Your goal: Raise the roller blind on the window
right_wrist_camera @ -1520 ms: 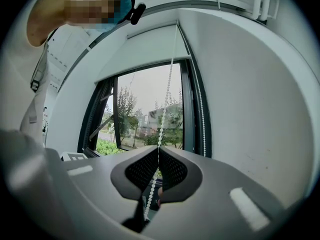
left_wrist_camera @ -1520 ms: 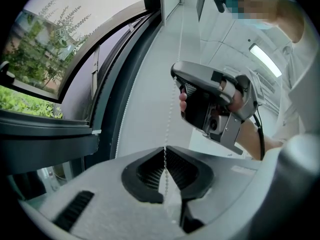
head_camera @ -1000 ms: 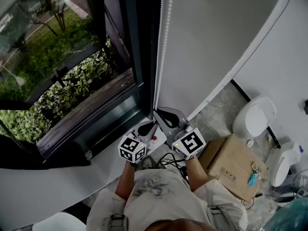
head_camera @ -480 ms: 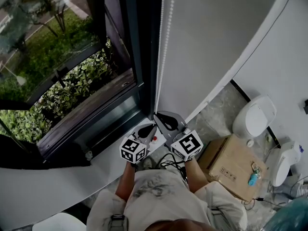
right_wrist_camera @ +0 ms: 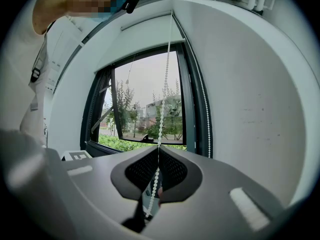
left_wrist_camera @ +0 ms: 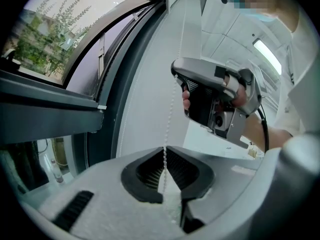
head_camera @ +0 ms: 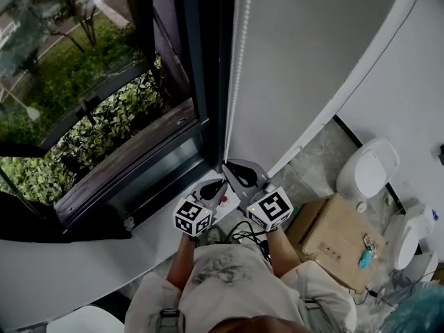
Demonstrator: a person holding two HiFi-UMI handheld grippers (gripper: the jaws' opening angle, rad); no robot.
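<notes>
Left gripper (left_wrist_camera: 164, 149), right gripper (right_wrist_camera: 158, 149); one chain (right_wrist_camera: 161, 109) clamped

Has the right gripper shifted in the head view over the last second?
Yes, slightly. The grey right gripper, shut on the white bead chain, has dropped a little down the picture, away from the dark window frame.

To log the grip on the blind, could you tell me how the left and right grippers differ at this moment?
The right gripper grips the bead chain higher up; the left gripper grips it just below. The right sits toward the wall, the left toward the window. Both are shut on the chain.
</notes>
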